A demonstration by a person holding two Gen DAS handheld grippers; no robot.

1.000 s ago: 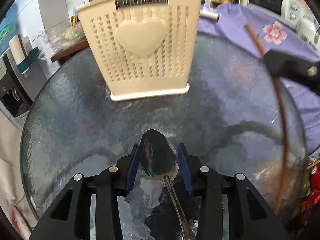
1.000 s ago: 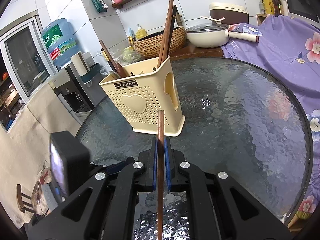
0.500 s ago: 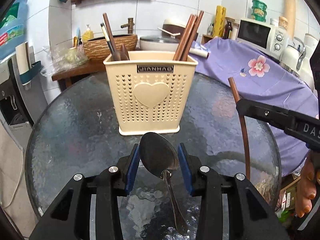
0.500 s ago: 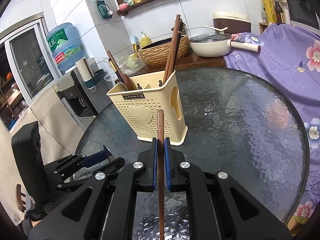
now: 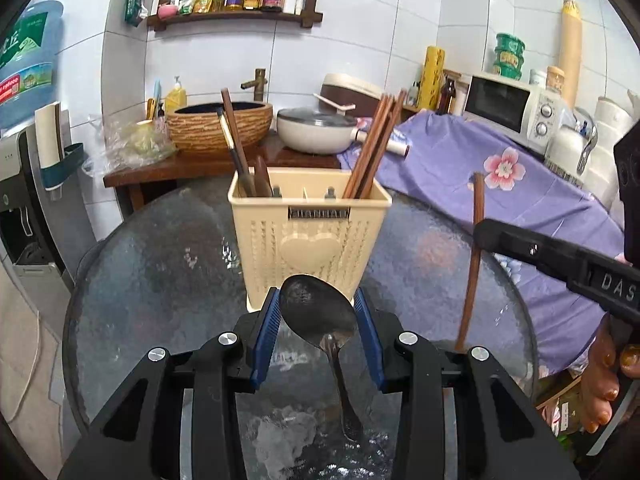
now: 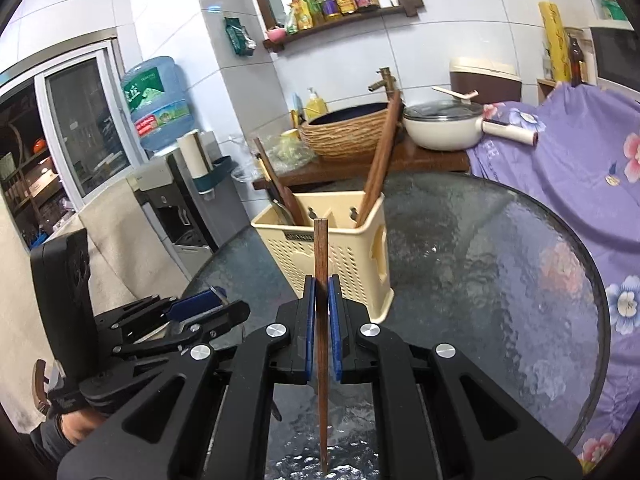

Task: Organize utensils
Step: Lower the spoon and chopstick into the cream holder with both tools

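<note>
A cream perforated utensil holder stands upright on the round glass table. Several brown chopsticks lean in its right compartment and dark-handled utensils in its left. My left gripper is shut on a metal spoon: its blue pads press the bowl's edges and the handle hangs back towards the camera. To the right, my right gripper is shut on a single brown chopstick that stands nearly upright. Both grippers hover above the table, in front of the holder.
A purple flowered cloth covers something along the table's right side. Behind the table a wooden counter carries a woven basin and a white lidded pan. A microwave sits far right and a water dispenser left.
Both grippers have risen with spoon and chopstick still held. The views have tilted up, so the holder looks smaller and lower and its open top compartments show.
</note>
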